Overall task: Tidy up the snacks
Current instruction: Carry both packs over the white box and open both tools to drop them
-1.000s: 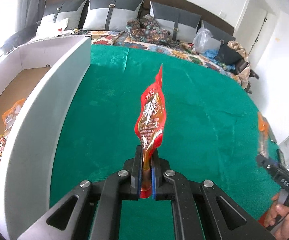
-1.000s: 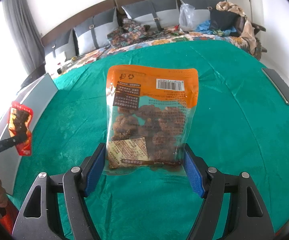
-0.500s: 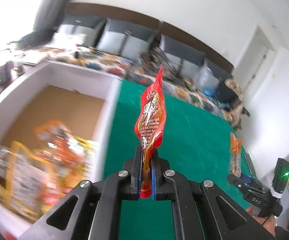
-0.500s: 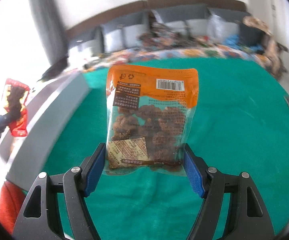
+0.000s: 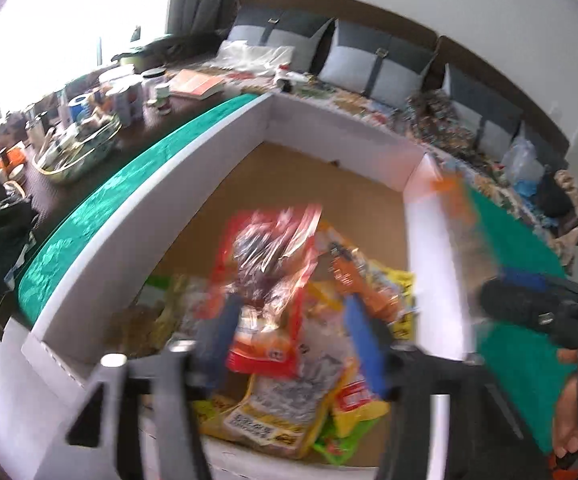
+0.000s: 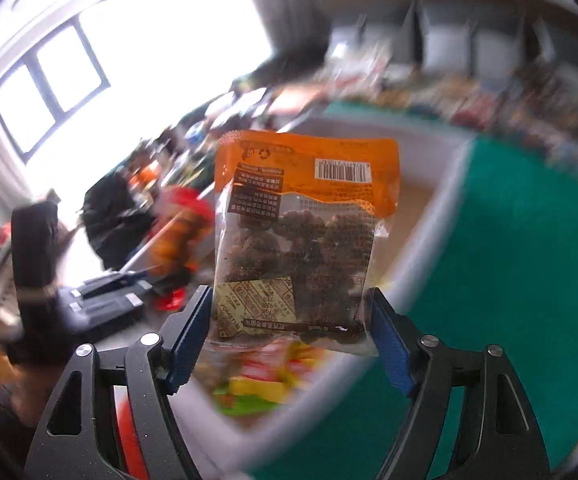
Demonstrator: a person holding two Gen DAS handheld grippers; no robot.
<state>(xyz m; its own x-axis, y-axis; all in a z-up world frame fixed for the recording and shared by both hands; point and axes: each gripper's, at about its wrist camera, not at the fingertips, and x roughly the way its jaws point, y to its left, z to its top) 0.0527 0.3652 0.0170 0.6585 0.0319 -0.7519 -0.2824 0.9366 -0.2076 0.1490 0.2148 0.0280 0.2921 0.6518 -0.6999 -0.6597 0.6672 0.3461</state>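
My left gripper (image 5: 289, 336) is open above the white-walled cardboard box (image 5: 341, 136). The red snack pouch (image 5: 269, 280) is between its spread jaws, blurred, over the pile of snack bags (image 5: 289, 404) in the box. My right gripper (image 6: 289, 336) is shut on an orange and clear snack bag (image 6: 301, 236) with dark pieces, held upright near the box's white wall (image 6: 429, 236). The right gripper also shows at the right edge of the left wrist view (image 5: 537, 308).
The box stands on a green tablecloth (image 5: 101, 208). A dark side table with jars, cans and a glass dish (image 5: 81, 148) lies left of the box. A sofa with grey cushions (image 5: 373, 68) is behind. A window (image 6: 49, 80) is at the left.
My left gripper swung over the box and opened, letting go of the red pouch. My right gripper moved left toward the box with the orange bag still in it.
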